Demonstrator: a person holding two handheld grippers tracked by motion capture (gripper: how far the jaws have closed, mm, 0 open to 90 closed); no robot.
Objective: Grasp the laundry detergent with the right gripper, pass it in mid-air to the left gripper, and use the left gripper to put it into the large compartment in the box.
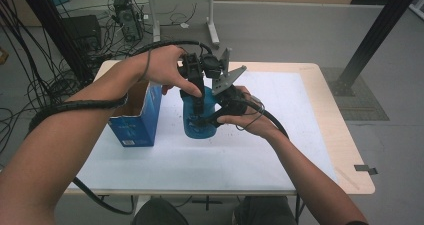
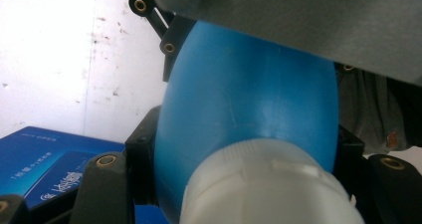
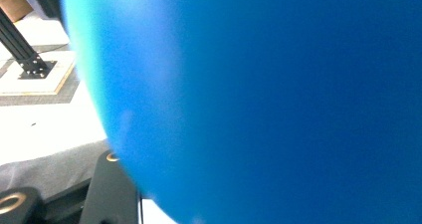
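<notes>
Here, on the left part of the white tabletop point(image 1: 260, 155), a blue cardboard box point(image 1: 142, 122) stands upright with its top open, and in the left gripper view the same box point(image 2: 45, 154) shows at the lower left, just beside the gripper's black fingers point(image 2: 107, 184). Just to the right of the box, near the middle of the tabletop, stands a blue plastic bottle point(image 1: 197, 122), close to the box but apart from it. The left hand point(image 1: 162, 65) reaches over the box and holds the left gripper point(image 1: 197, 102) pointing down onto the top of the bottle. In the left gripper view the bottle point(image 2: 249, 99) lies between the two fingers, with its white cap point(image 2: 268, 184) toward the camera, and the fingers stand at both sides of the neck and seem to press on it, so this gripper looks closed on the bottle. To the right, the right hand point(image 1: 250, 117) holds the right gripper point(image 1: 212, 120) from the right side against the lower body of the bottle. In the right gripper view the blue wall of the bottle point(image 3: 273, 109) is very close to the camera and one black finger point(image 3: 109, 189) shows at the lower left under it; the other finger is hidden, so I cannot tell if these fingers are gripping or only around the bottle.
</notes>
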